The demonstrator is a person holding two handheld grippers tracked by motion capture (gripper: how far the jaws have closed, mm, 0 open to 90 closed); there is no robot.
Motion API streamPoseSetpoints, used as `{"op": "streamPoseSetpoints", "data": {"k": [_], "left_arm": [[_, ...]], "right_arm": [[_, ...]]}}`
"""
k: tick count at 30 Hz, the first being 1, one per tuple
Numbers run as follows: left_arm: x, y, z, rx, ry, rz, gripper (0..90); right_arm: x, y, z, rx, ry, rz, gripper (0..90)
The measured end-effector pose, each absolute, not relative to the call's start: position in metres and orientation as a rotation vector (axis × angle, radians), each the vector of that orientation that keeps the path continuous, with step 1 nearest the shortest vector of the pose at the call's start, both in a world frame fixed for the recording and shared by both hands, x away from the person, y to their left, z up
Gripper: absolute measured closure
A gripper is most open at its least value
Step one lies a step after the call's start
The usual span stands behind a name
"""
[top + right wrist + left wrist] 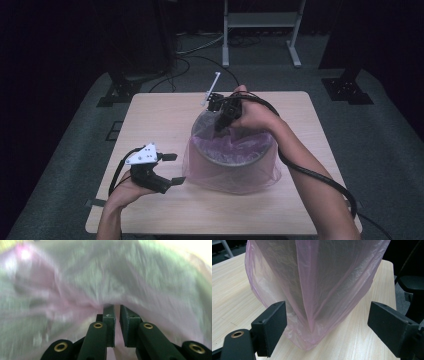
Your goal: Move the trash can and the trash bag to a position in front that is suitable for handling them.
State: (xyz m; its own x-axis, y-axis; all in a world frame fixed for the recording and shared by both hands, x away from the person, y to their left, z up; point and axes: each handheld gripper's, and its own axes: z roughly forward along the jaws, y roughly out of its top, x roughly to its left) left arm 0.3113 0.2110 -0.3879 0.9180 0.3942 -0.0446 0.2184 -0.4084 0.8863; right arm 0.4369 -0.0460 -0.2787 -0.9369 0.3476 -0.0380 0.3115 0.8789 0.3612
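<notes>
A round grey bin (pixel 260 159) stands in the middle of the light wooden table (pixel 155 117). A thin pink bag (pixel 235 180) lines it and hangs over its outside down to the tabletop. My left gripper (pixel 174 169) rests low at the bin's left side, open, with a fold of the bag (pixel 322 290) in front of its wide-apart pads (pixel 270 326). My right gripper (pixel 218 127) reaches over the far rim and points down into the bin. In the blurred right gripper view its jaws (pixel 116 308) stand almost together, and the bag film (pixel 100 277) puckers toward their tips.
The right gripper's thick black cable (pixel 320 177) runs along the forearm to the table's near right corner. On the grey floor beyond the table are a white metal stand (pixel 260 22) and dark stand feet (pixel 117 92). Bare tabletop lies left of and in front of the bin.
</notes>
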Motion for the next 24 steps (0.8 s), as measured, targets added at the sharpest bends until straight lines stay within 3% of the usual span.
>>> {"op": "streamPoseSetpoints", "data": {"k": [11,24], "left_arm": [[0.312,0.217,-0.387,1.989,0.449,0.211,14.5],[0.31,0.214,-0.387,1.997,0.443,0.211,14.5]], "right_arm": [[0.462,-0.012,-0.293,0.525,2.981,0.518,83.2],[0.456,-0.06,-0.297,0.639,2.961,0.496,79.3]]}}
